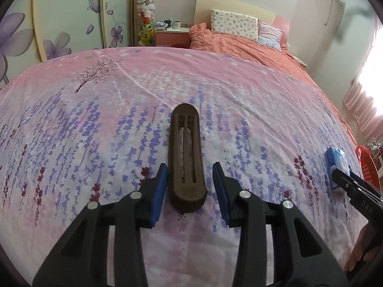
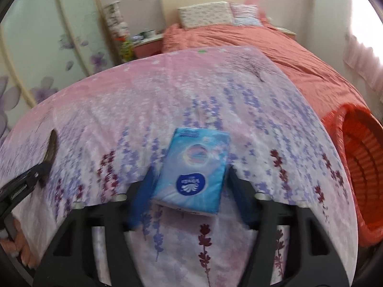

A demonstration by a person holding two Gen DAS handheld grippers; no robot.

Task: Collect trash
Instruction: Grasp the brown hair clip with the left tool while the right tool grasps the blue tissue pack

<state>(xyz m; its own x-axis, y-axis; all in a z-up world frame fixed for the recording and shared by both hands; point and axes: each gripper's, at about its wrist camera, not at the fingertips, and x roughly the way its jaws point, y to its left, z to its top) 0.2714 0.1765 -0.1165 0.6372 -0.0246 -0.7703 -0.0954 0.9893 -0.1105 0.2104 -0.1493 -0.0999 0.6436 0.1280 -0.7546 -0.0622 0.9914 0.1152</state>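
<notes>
A brown slotted oblong piece lies on the flowered bedspread, its near end between the blue pads of my left gripper. The left pad rests at its side and a gap shows at the right pad, so the jaws stand open. A blue tissue pack lies lengthwise between the fingers of my right gripper. In this blurred view both pads sit against its long sides. The left wrist view shows that pack at the far right, at the right gripper's tips.
An orange slatted basket lies on its side at the bed's right edge, mouth toward me. Beyond the bedspread are an orange quilt, pillows and a nightstand. A person's hand holds the left gripper.
</notes>
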